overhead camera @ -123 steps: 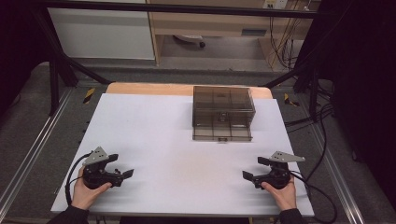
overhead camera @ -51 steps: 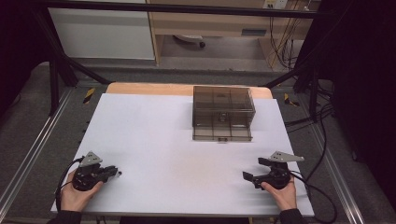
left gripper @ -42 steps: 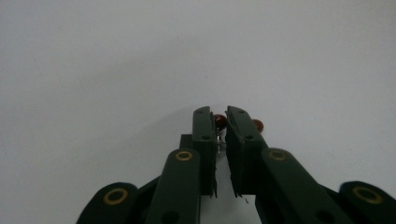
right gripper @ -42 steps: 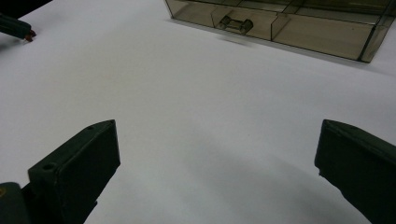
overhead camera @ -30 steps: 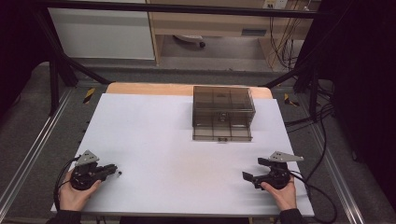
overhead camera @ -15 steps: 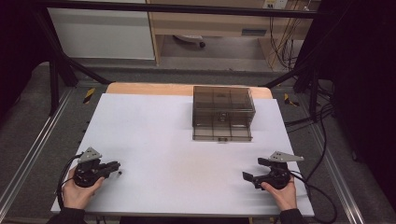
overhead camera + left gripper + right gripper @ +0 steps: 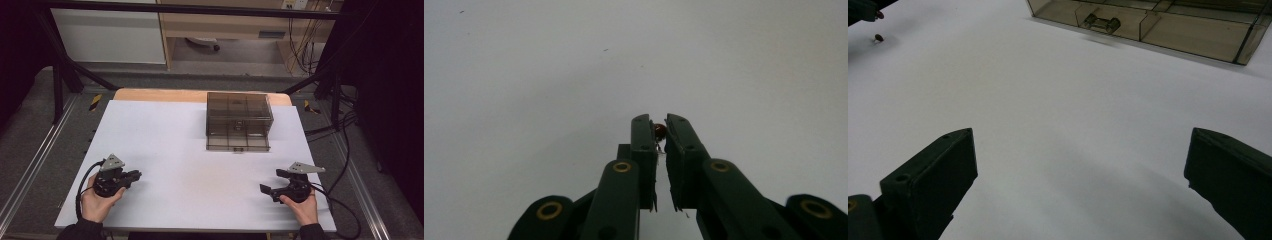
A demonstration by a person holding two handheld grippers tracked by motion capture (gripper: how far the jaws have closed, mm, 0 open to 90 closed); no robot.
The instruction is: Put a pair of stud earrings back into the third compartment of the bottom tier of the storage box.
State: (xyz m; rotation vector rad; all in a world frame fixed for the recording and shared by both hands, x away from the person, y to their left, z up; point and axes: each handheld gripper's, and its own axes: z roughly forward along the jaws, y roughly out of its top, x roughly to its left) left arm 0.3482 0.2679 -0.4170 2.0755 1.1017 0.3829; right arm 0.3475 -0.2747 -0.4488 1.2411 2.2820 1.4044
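Brown bead (image 7: 660, 131): pinched at the very tips of the left gripper (image 7: 656, 121), jaws nearly closed on it.
Right gripper (image 7: 1080, 150): jaws spread wide, empty.
Compartment box (image 7: 239, 120): well ahead of both.
Risk: bead probably pops free if squeeze slackens.

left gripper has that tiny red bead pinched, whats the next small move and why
Probably lift the left gripper slightly and start carrying it toward the box. Its jaws are nearly closed on the bead at the tips, low over the table, and the box with its open drawer sits at the far side. The right gripper rests open, away from the box.
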